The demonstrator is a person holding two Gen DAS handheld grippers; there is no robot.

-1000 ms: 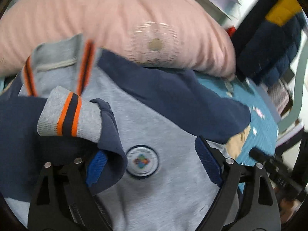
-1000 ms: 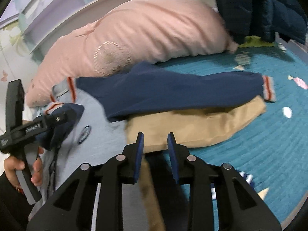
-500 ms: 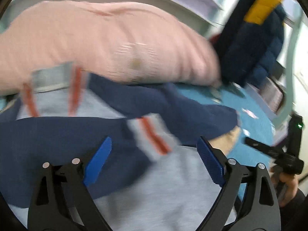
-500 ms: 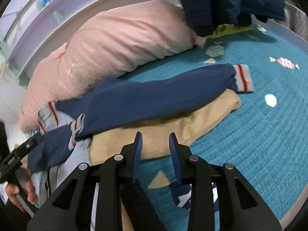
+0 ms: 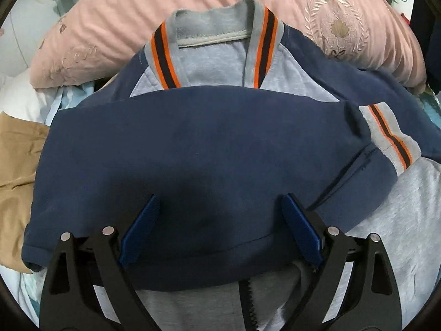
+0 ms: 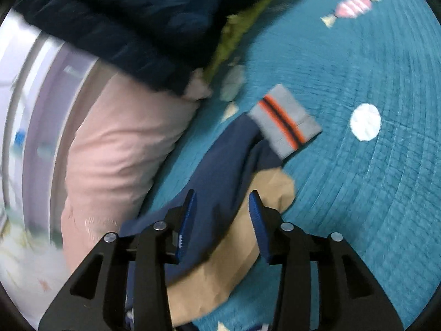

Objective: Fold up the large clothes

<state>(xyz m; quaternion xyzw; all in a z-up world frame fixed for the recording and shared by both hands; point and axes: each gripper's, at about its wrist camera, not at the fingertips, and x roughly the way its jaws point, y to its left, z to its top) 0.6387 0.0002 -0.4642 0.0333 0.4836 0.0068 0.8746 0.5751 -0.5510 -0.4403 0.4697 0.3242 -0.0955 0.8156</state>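
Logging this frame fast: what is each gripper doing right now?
Left gripper: open, empty, over the folded navy sleeve.
Right gripper: open, holding nothing, above the other sleeve.

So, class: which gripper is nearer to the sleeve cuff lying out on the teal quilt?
Right. The right gripper hangs over that sleeve, its cuff just ahead. The left gripper is over the sleeve folded across the jacket's chest.

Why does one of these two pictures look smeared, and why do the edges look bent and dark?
Left wrist view: sharp; the jacket's collar and sleeve read clearly, with a soft shadow between the left tool fingers. Right wrist view: motion-blurred, worst at the dark coat and pillow; the cuff is soft. Both: fisheye bending, black corners.
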